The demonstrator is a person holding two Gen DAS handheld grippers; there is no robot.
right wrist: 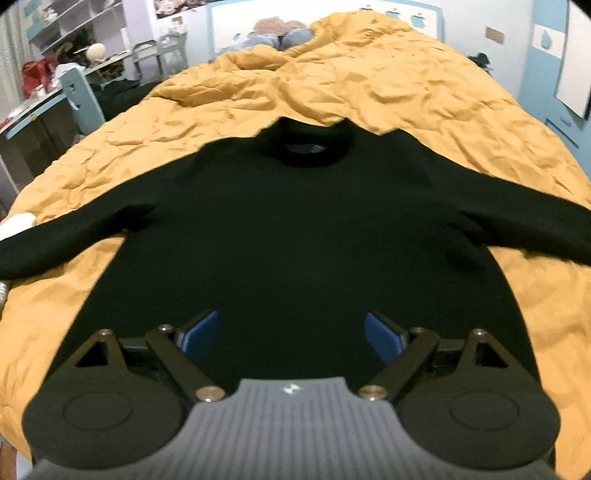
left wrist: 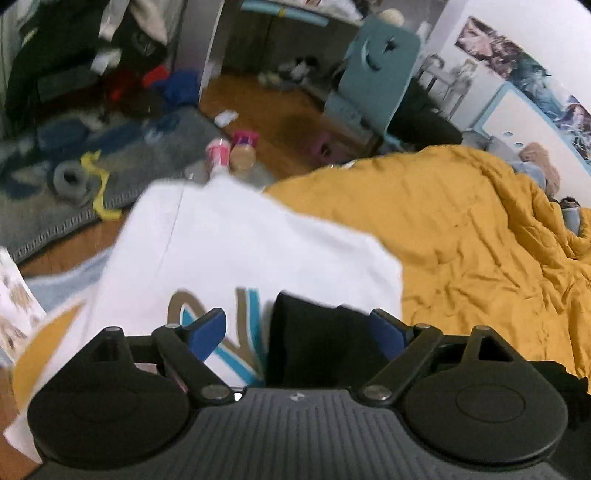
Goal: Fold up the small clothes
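A black long-sleeved sweater (right wrist: 295, 229) lies flat on the mustard quilt (right wrist: 406, 85), collar away from me and both sleeves spread out sideways. My right gripper (right wrist: 291, 336) hovers open over its hem, with only flat cloth under the blue pads (right wrist: 201, 336). In the left wrist view, a white garment (left wrist: 240, 251) with a tan and teal print lies at the bed's edge. A black sleeve end (left wrist: 314, 347) rests on it. My left gripper (left wrist: 297, 332) is open wide just above that sleeve end, and the pads do not press on it.
Beyond the bed's edge the wooden floor holds a grey rug (left wrist: 55, 206), bottles (left wrist: 221, 155) and a teal chair (left wrist: 376, 74). A clothes pile (left wrist: 110, 74) sits at the far left. Plush toys (right wrist: 277, 29) lie at the head of the bed, with a desk and shelves (right wrist: 74, 22) at the left.
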